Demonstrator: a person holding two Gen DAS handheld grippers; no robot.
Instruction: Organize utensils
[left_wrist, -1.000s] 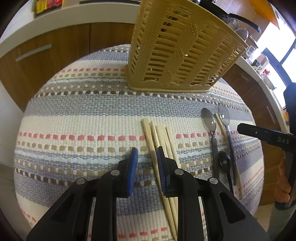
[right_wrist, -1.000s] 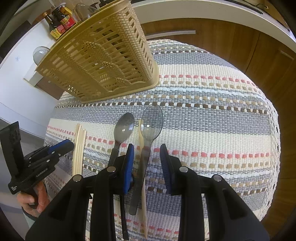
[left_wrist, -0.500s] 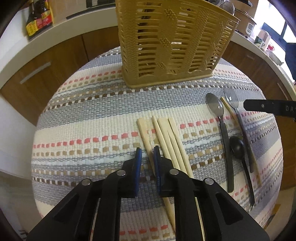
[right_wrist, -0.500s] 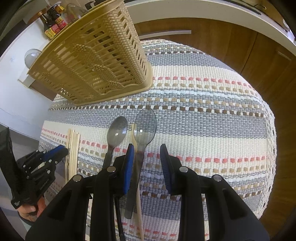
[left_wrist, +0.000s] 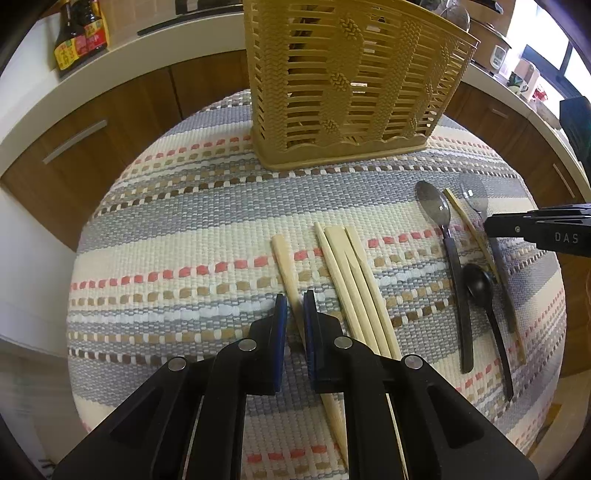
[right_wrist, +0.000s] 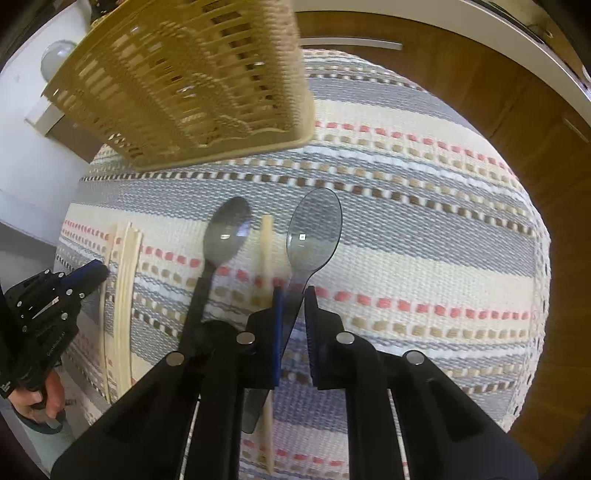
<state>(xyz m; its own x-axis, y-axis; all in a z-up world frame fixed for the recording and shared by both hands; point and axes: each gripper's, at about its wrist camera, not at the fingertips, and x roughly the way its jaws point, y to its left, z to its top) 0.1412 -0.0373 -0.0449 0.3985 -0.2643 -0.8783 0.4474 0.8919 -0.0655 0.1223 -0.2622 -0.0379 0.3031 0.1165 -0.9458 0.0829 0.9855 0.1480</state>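
Observation:
A tan slotted utensil basket (left_wrist: 354, 77) stands at the back of the striped mat; it also shows in the right wrist view (right_wrist: 192, 81). My left gripper (left_wrist: 294, 306) is shut on a pale chopstick (left_wrist: 284, 262), lifted off the mat. Three more chopsticks (left_wrist: 354, 280) lie just right of it. My right gripper (right_wrist: 293, 297) is shut on the handle of a clear grey plastic spoon (right_wrist: 314, 229). A darker grey spoon (right_wrist: 225, 236) and a single chopstick (right_wrist: 266, 251) lie to its left. A small black spoon (left_wrist: 480, 288) lies among them.
The striped woven mat (left_wrist: 192, 236) covers a small round table. Wooden cabinets (left_wrist: 122, 110) and a white counter with sauce bottles (left_wrist: 79, 33) curve behind. The person's hand (right_wrist: 37, 398) holds the left gripper at the table's left edge.
My left gripper has closed on the leftmost chopstick and drawn it away from the others. My right gripper has closed on the clear spoon's handle.

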